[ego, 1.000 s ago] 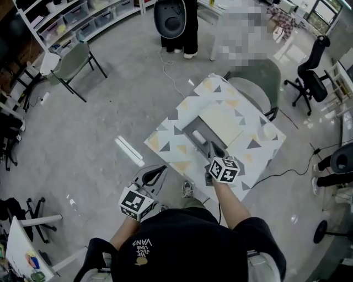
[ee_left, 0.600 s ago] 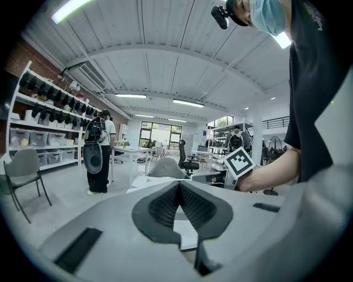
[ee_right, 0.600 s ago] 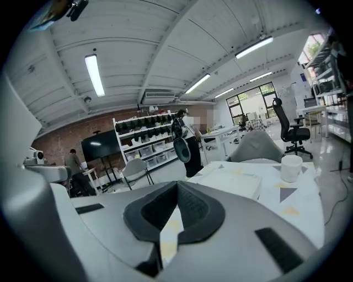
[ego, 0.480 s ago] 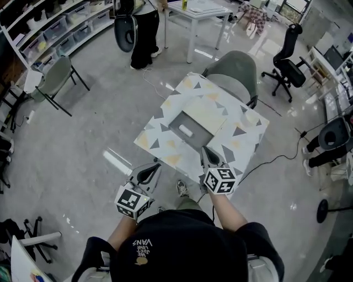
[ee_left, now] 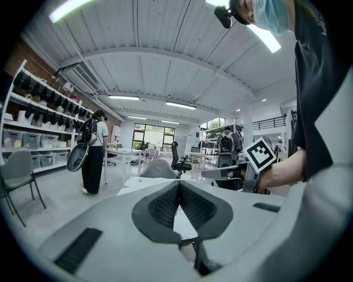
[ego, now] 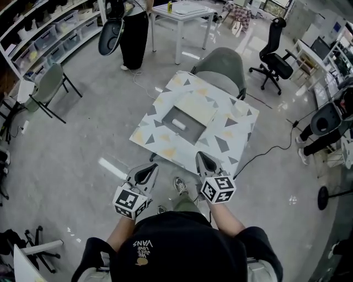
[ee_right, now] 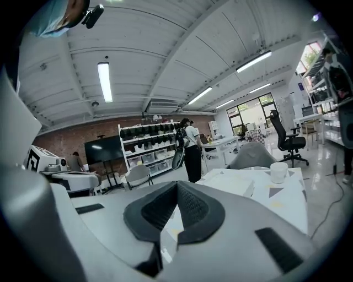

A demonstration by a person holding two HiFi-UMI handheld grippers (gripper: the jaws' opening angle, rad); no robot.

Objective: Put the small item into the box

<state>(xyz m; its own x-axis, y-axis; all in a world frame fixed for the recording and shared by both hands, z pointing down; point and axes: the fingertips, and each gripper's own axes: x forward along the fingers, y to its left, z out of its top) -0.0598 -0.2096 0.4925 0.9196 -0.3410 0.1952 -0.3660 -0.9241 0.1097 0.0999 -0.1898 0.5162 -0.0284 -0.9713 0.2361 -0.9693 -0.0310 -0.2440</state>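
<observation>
A grey open box sits on the triangle-patterned table, its cream lid folded back behind it. Inside the box lies a small white item. My left gripper and right gripper hover close to my body, short of the table's near edge and apart from the box. The left gripper's jaws meet at the tips with nothing between them. The right gripper's jaws are likewise shut and empty. The right gripper view shows the table ahead with the cream lid.
A white cup stands on the table's right side. A green chair is tucked behind the table. A black office chair stands at the back right, a grey chair at the left. A person stands near a white table.
Both grippers have drawn back from the table toward my body. The right gripper was over the table beside the box; it is now off the table edge. The view has pulled away.
</observation>
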